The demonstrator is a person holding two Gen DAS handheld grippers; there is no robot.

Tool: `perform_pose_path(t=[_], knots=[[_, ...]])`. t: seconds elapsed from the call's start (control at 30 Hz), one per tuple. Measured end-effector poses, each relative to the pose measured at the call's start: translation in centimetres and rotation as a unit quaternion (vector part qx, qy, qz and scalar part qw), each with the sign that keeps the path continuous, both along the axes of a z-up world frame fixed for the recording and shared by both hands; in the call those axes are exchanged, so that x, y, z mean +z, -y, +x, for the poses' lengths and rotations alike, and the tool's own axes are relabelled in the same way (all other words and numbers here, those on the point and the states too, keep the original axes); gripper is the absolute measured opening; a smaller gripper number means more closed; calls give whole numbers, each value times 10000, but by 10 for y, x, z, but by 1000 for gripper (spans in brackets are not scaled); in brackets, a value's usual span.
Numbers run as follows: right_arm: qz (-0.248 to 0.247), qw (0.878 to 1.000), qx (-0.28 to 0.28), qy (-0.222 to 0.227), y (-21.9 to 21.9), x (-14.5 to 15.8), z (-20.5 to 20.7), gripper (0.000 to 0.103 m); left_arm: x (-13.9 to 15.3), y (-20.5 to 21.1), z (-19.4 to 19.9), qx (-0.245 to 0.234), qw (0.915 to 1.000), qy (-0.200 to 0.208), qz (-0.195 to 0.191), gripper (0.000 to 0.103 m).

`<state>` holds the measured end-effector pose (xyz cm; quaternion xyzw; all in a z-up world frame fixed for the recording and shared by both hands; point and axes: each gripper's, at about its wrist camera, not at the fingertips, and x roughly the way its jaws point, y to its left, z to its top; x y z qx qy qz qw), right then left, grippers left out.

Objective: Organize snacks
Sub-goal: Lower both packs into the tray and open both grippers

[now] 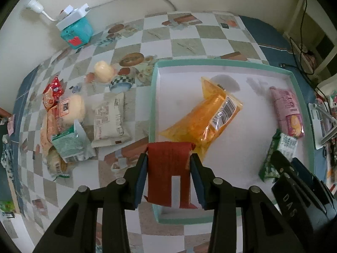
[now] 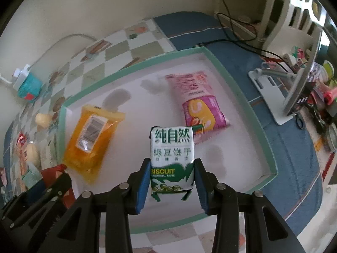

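Soft daylight, faint shadows on tray floor (image 1: 248, 147); fisheye bending edges; right view motion-blurred.

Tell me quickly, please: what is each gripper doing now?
Left gripper: closed on a red packet.
Right gripper: closed on a green biscuit pack.

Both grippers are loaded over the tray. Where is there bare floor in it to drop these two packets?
Bare tray floor lies along the left wall beside the orange bag, and between that bag and the pink packet. In the right wrist view the near right corner is bare too. The pile of snacks left of the tray is crowded.
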<state>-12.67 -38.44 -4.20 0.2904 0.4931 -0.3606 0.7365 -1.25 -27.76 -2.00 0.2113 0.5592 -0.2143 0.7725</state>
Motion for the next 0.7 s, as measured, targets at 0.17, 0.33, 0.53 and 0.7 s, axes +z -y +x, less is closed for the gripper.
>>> perform_pose_path(t=[0.17, 0.33, 0.53, 0.7], knots=[[-156, 9998, -70, -140, 6, 4, -3, 52, 5, 4, 4, -65, 9998, -38, -160, 56], [-225, 9996, -137, -109, 8, 11, -4, 56, 10, 3, 9, -70, 9988, -277, -386, 56], [-403, 9990, -156, -82, 8, 25, -4, 59, 24, -15, 28, 352, 9980, -108, -506, 75], [-531, 9985, -103, -96, 3, 33, 1, 70, 29, -38, 50, 841, 9955, 108, -419, 87]])
